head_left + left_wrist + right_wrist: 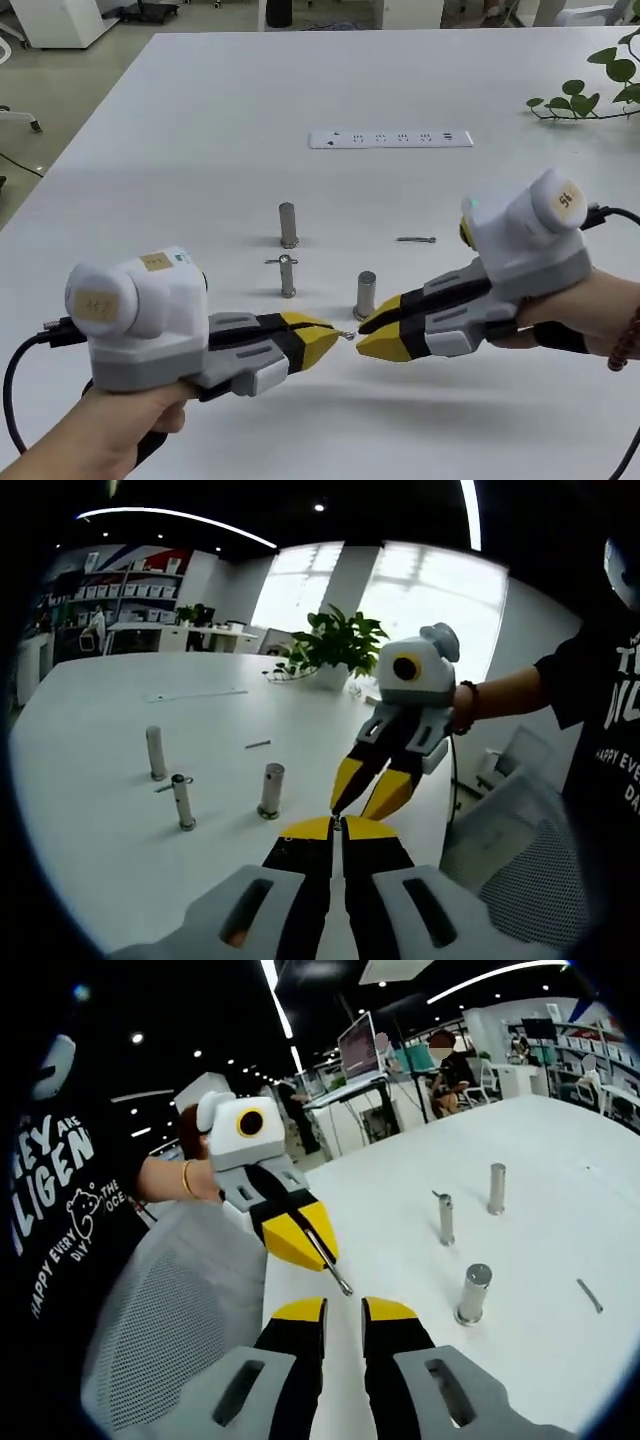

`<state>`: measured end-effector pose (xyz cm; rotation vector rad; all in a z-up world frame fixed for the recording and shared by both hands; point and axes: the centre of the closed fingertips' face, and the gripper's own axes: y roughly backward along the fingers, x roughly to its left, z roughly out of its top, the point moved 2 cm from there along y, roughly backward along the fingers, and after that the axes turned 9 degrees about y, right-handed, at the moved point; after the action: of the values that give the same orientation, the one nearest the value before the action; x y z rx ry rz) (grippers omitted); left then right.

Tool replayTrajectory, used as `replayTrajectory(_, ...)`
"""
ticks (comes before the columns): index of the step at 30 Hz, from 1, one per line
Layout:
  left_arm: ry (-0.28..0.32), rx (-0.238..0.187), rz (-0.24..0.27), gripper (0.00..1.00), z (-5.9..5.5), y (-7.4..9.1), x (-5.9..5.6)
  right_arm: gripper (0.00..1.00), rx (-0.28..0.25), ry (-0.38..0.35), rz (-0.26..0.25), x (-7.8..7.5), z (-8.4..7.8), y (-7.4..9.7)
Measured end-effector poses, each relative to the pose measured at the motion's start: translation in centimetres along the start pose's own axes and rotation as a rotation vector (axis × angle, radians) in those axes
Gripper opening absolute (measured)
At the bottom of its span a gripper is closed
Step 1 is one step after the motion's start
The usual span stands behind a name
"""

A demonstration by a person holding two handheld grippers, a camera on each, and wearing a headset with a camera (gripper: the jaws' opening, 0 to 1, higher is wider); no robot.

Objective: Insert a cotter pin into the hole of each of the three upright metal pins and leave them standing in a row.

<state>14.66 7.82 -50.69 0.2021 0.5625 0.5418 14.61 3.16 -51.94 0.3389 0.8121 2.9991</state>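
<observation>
White worktop (200,120) runs across an open office, with a flat white power strip (390,139) towards its far side and a green leafy plant (600,85) at its right edge; three upright grey metal pins (288,225) stand near the middle; the middle pin (287,275) has a short cotter pin (278,262) through its top; the near pin (365,295) stands just behind the gripper tips; a loose cotter pin (415,240) lies flat to the right; the left gripper (335,335) has its yellow fingers (310,828) closed on a thin silver cotter pin (330,1263), which juts from the tips; the right gripper (362,337) faces it tip to tip above the worktop, its fingers (298,1312) parted a little and holding nothing, close to the pin's free end.
</observation>
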Motion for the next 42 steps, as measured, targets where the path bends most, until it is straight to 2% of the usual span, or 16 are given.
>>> replayTrajectory(5, -0.017, 0.006, -0.032, 0.0, -0.1, 0.0, -0.5, 0.09, -0.005, 0.006, 0.026, 0.4, -0.1, -0.1)
replayTrajectory(13, -0.014, 0.015, -0.082, 0.0, -0.3, 0.0, -1.4, 0.06, -0.012, 0.009, 0.058, 1.0, 0.0, -0.2)
replayTrajectory(18, -0.015, 0.013, -0.093, 0.0, -0.3, 0.0, -1.6, 0.0, -0.016, 0.012, 0.083, 1.4, 0.0, -0.3)
replayTrajectory(24, -0.004, 0.028, -0.108, 0.0, -0.7, -0.2, -1.8, 0.0, -0.004, 0.004, 0.101, 1.5, -0.4, -0.1)
replayTrajectory(28, 0.008, 0.059, -0.115, 0.0, -1.2, -0.3, -2.0, 0.0, 0.029, 0.059, 0.107, 1.7, -0.8, -0.1)
replayTrajectory(34, -0.021, 0.065, -0.112, 0.0, -1.5, -0.4, -2.1, 0.0, 0.061, 0.144, 0.097, 1.3, -1.1, -0.1)
replayTrajectory(38, -0.042, 0.078, -0.089, 0.01, -1.7, -0.5, -1.8, 0.0, 0.092, 0.188, 0.085, 1.5, -1.1, -0.2)
replayTrajectory(42, -0.053, 0.07, -0.064, 0.04, -1.6, -0.5, -1.5, 0.0, 0.116, 0.223, 0.075, 1.5, -1.3, -0.1)
